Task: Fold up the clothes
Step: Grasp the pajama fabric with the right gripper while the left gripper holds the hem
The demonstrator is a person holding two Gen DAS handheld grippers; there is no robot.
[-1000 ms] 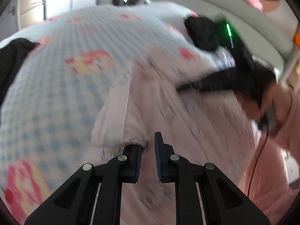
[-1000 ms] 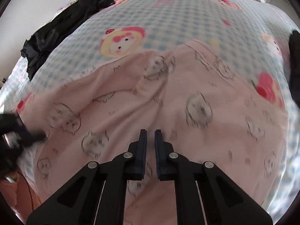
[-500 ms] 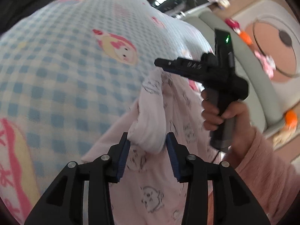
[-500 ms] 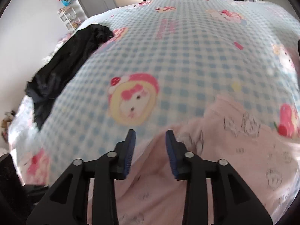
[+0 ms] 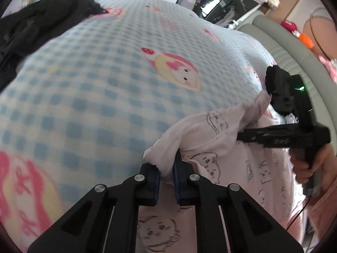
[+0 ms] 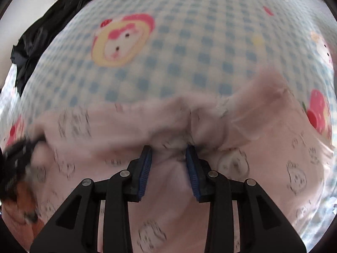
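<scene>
Two grippers: left gripper (image 5: 166,174) clamps pink garment (image 5: 212,130); right gripper (image 6: 168,164) spread apart around its fold

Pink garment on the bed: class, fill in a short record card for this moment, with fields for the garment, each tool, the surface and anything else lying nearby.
garment: pink garment with small cartoon prints, top edge bunched and lifted off the bed
left tool: left tool closed on a fold of the garment's edge
right tool: right tool, jaws apart, fabric lying between them; whether it grips cannot be told
surface: blue checked bedspread with cartoon motifs
nearby: black clothing at the far left of the bed
fold state: not yet folded
</scene>
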